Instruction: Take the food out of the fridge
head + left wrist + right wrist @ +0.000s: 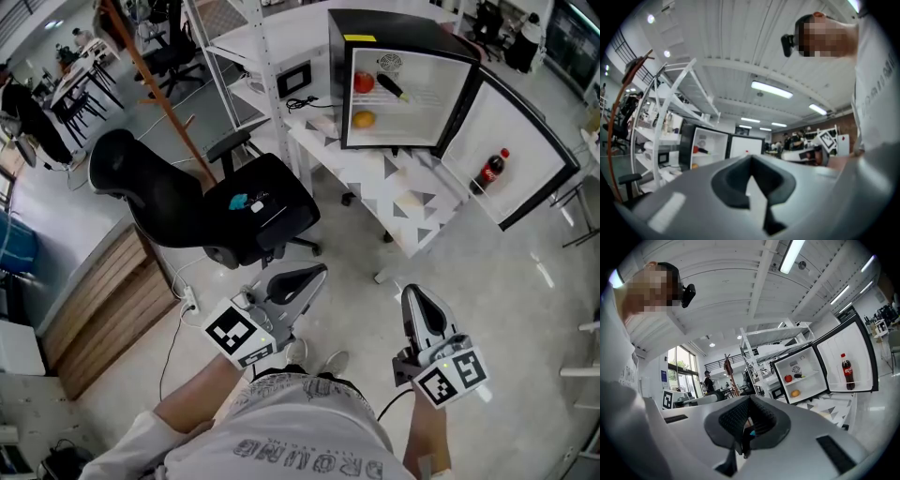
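A black mini fridge [403,37] stands on a white table at the top of the head view, its door [511,150] swung wide. Inside lie a red fruit [364,82], a dark long vegetable [391,87] and an orange fruit [364,119]. A cola bottle [491,171] stands in the door. My left gripper [298,281] and right gripper [417,302] hang low, far from the fridge, both shut and empty. In the right gripper view the fridge [801,376] shows beyond the closed right gripper [749,404]. The left gripper [751,161] faces the fridge [705,147] too.
A black office chair [216,206] stands left of the table [394,187] with its triangle pattern. White shelving [244,56] rises behind it. A wooden platform [103,309] lies at the left. Bare floor separates me from the table.
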`<state>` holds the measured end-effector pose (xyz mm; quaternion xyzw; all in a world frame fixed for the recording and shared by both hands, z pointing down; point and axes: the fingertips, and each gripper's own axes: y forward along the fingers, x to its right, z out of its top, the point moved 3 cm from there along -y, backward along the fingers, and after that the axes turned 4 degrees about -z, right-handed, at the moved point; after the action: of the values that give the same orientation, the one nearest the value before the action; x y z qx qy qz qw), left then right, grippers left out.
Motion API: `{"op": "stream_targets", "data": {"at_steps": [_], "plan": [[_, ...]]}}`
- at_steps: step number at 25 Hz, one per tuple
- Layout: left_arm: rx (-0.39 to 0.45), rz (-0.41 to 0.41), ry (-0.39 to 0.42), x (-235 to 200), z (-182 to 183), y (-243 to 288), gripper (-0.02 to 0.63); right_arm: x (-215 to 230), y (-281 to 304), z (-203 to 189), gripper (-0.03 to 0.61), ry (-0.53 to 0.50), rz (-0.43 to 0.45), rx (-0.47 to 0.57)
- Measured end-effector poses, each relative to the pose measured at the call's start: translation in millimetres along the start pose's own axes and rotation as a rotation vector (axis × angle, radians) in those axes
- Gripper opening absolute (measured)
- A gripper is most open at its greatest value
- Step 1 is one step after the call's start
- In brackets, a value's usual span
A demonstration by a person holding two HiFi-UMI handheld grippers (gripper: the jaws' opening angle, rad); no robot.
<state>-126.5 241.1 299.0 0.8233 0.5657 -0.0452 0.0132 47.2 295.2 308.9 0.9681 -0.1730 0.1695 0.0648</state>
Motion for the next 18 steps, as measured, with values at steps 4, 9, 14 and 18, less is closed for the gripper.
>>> {"op": "stream_targets", "data": {"at_steps": [4, 9, 14, 18], "plan": [[-0.001, 0.002, -0.001, 2.5, -0.2, -0.6, 0.006, 0.8, -1.9, -1.6, 0.002, 0.013, 0.007, -0.005], [-0.008, 0.010, 0.001, 5.8, -0.9, 1.3, 0.006, 2.8, -4.5, -1.2, 0.002, 0.020, 0.019, -0.004], [-0.005, 0.018, 0.009, 11.7, 0.2, 5.3, 0.006, 8.4, -9.7, -2.5, 0.002, 0.029, 0.029, -0.008], [-0.003, 0.023, 0.016, 19.2, 1.0, 9.8, 0.006, 13.6, -17.0, -1.6, 0.002, 0.032, 0.035, -0.007]]}}
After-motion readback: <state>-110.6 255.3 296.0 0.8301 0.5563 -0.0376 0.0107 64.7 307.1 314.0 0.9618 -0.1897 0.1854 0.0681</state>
